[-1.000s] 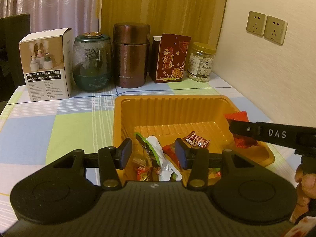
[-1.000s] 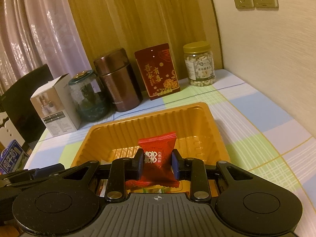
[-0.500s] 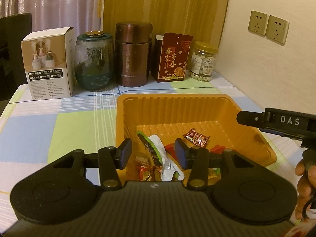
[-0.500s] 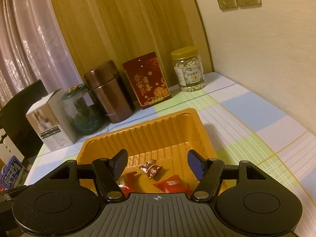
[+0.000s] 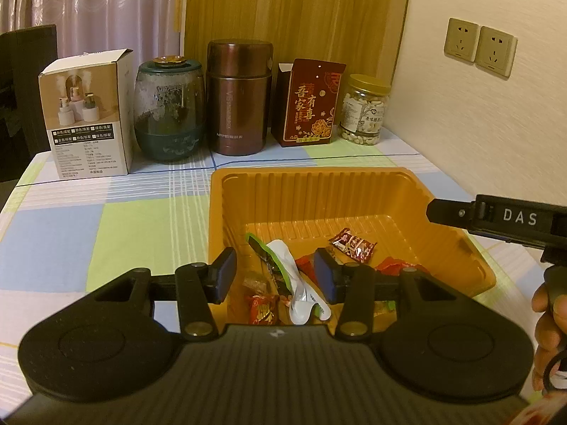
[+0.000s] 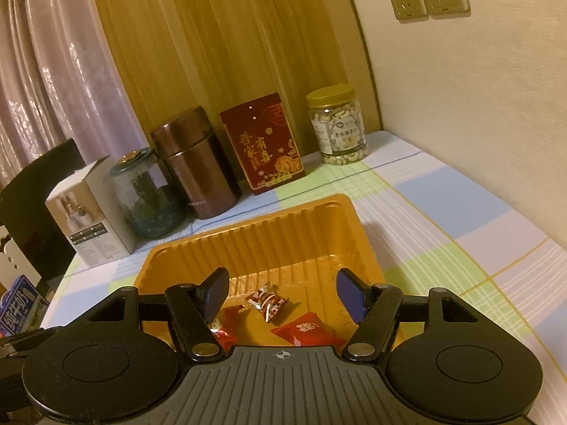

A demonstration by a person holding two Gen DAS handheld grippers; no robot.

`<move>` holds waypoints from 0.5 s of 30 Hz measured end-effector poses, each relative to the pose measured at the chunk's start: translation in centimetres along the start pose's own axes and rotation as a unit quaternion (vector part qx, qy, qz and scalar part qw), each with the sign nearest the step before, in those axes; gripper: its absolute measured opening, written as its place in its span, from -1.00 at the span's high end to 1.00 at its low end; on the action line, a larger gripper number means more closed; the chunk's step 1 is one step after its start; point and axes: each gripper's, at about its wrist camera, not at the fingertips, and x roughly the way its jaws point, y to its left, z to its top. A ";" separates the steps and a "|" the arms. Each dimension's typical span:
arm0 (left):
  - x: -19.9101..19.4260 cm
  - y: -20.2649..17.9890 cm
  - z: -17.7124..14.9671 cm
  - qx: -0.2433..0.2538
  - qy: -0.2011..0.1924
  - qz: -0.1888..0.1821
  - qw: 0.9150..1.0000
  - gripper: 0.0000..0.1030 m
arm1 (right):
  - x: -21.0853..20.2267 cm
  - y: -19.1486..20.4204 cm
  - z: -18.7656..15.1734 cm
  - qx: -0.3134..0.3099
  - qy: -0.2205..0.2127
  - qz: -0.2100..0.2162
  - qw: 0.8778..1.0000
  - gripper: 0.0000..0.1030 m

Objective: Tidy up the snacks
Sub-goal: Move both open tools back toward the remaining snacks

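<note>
Release done: the right hand-held gripper [image 6: 281,292], which pinched a red candy packet [image 6: 306,329] a second ago, now stands open and empty above the orange tray [image 6: 283,226]. That flat, glossy packet lies inside among other wrapped sweets. The left hand-held gripper [image 5: 274,274] hovers part-open, holding nothing, over the tabletop [image 5: 106,212].

Domestic room, likely a dining corner. A table [image 5: 88,219] under a checked pastel cloth stands against a cream wall bearing two wall sockets [image 5: 480,49]. Pink curtains [image 5: 88,7] and a wood panel [image 5: 294,10] lie beyond. At the far edge: a humidifier box [image 5: 88,117], glass jar [image 5: 169,109], brown flask [image 5: 239,99], red gift box [image 5: 312,102], nut jar [image 5: 365,109].
</note>
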 end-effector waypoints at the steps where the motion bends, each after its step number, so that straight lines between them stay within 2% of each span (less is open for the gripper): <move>1: -0.1 0.0 0.0 0.000 0.000 0.000 1.000 0.14 | 0.0 -0.1 0.0 -0.001 0.000 -0.002 1.000 -0.30; 15: -2.8 -0.8 -1.7 0.000 0.002 -0.004 1.000 0.12 | -2.2 -0.6 -1.1 -0.016 -0.008 -0.017 1.000 -0.30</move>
